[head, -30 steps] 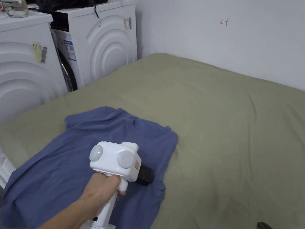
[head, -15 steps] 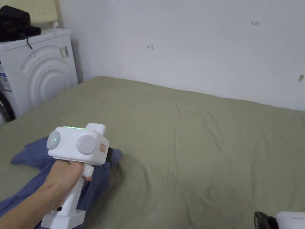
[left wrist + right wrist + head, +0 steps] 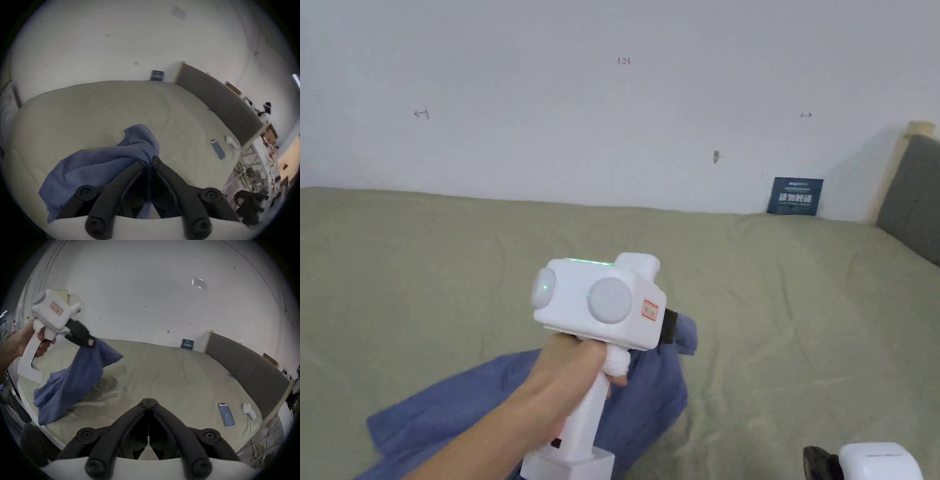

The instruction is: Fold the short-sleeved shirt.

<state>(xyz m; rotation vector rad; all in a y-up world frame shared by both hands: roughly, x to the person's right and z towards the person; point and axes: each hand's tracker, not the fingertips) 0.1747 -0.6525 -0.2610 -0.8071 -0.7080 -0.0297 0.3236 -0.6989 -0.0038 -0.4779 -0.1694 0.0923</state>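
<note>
On the bed (image 3: pixel 800 300), toward its left side, the blue shirt (image 3: pixel 487 406) lies partly spread and partly lifted: its lower part trails on the green sheet while one bunched edge hangs from the left gripper (image 3: pixel 150 160). In the left gripper view the two black fingers (image 3: pixel 139 164) are pressed together on that bunch of cloth, and the right gripper view shows the shirt draping down from them to the bed. The left hand (image 3: pixel 575 375) wraps the white handle, and the gripper's body hides the pinched spot in the head view. Right of the shirt the sheet is bare and wrinkled up to the white wall (image 3: pixel 612 125). A dark card (image 3: pixel 795 195) leans on that wall at the bed's far edge, just left of the grey headboard (image 3: pixel 912 187). The right gripper (image 3: pixel 149 400) hovers over the near right part of the bed with its fingers closed on nothing. Further right on the bed lie a phone (image 3: pixel 226 414) and, just beside it, a white sock (image 3: pixel 249 410), both well apart from the shirt.
</note>
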